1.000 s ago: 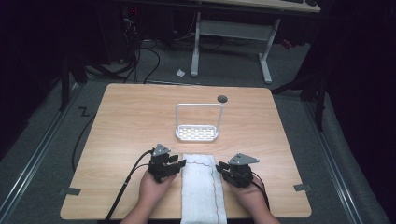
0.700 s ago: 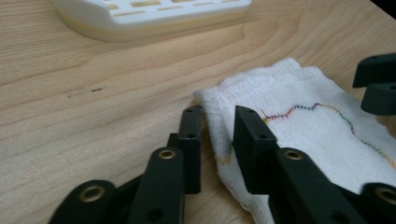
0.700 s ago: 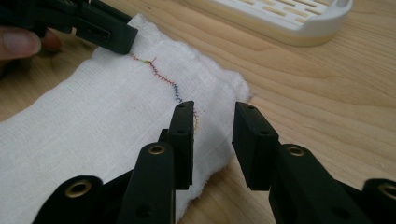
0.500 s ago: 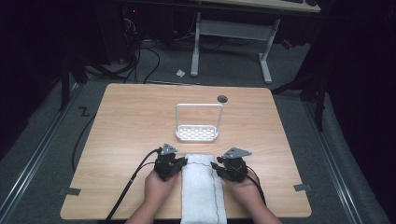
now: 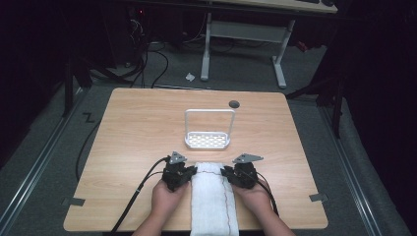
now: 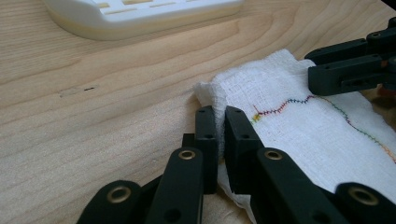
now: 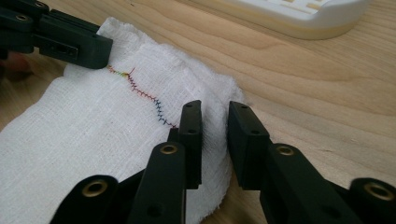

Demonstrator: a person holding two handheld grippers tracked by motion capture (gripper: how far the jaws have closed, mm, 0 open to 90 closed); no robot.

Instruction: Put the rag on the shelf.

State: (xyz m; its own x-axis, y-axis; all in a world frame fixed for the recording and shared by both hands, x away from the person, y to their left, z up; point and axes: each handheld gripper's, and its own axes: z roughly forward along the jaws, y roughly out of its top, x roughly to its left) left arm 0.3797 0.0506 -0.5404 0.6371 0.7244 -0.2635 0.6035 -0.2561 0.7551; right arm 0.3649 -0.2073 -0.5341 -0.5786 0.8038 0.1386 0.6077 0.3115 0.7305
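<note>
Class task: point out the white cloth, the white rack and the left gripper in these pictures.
white cloth [image 5: 213,196], high view, on the middle of its folded top face.
white rack [image 5: 207,140], high view, on its slotted base.
left gripper [image 6: 220,128], left gripper view, between the jaw tips pinching the cloth's edge.

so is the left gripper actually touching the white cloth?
Touching. In the left gripper view the left gripper has its jaws closed on the near edge of the white cloth, a fold of fabric pinched between them.

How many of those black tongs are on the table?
2. The left tongs pinch the far left corner of the white cloth; the right tongs sit at its far right corner, closing around the edge.
</note>
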